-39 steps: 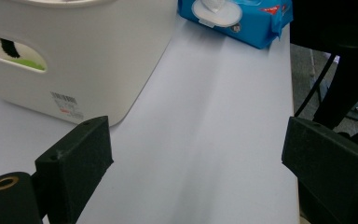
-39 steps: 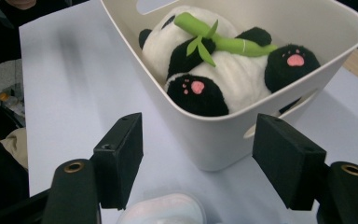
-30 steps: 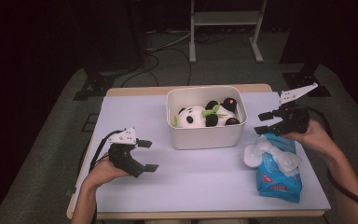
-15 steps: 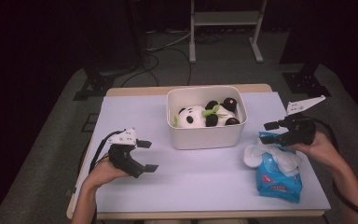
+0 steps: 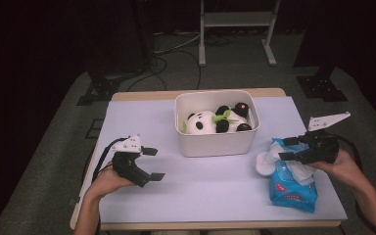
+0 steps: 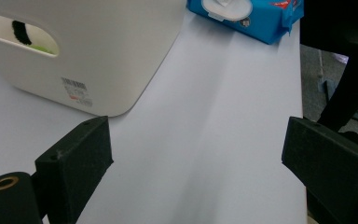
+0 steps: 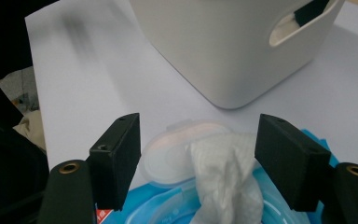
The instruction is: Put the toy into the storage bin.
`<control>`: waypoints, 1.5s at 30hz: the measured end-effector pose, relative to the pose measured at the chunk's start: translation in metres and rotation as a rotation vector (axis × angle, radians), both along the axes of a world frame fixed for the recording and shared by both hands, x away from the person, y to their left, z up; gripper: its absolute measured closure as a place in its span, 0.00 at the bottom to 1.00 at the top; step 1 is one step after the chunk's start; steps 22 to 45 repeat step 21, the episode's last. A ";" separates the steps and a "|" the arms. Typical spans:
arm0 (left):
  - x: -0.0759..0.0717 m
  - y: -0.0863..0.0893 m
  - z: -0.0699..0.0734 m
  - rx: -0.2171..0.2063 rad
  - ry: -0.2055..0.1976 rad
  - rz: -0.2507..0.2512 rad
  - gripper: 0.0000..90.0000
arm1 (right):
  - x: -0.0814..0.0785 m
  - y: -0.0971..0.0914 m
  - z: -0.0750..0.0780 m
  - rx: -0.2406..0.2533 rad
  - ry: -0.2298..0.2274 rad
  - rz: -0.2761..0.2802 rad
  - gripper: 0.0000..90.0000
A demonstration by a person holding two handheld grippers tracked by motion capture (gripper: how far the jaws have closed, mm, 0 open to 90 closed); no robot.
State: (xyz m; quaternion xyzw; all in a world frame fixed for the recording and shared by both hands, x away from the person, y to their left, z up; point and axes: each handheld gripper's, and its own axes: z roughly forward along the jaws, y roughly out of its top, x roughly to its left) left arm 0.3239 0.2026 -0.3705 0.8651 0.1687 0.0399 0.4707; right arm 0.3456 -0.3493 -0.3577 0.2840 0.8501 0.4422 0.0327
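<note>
At the right near part of the table (image 5: 215, 191), my right gripper (image 5: 290, 149) hovers over the blue wipes pack (image 5: 293, 188), jaws apart on either side of the white wipe (image 7: 226, 179) standing up from its opened lid (image 7: 177, 154), not touching it. At the left, my left gripper (image 5: 152, 163) rests low with jaws wide apart and nothing between them. The white bin (image 5: 218, 142) with a panda plush (image 5: 201, 122) sits between, farther back.

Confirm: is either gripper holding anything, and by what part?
Nothing held. Right gripper is open, jaws either side of the wipe sticking out of the pack, pads not touching. Left gripper is open over bare table.
</note>
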 end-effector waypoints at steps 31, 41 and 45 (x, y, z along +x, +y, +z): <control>0.000 -0.001 -0.005 0.012 0.009 0.007 0.08 | -0.031 -0.019 -0.015 0.049 -0.007 -0.057 0.30; 0.000 -0.001 -0.005 0.012 0.009 0.007 0.08 | -0.031 -0.019 -0.015 0.049 -0.007 -0.057 0.30; 0.000 -0.001 -0.005 0.012 0.009 0.007 0.08 | -0.031 -0.019 -0.015 0.049 -0.007 -0.057 0.30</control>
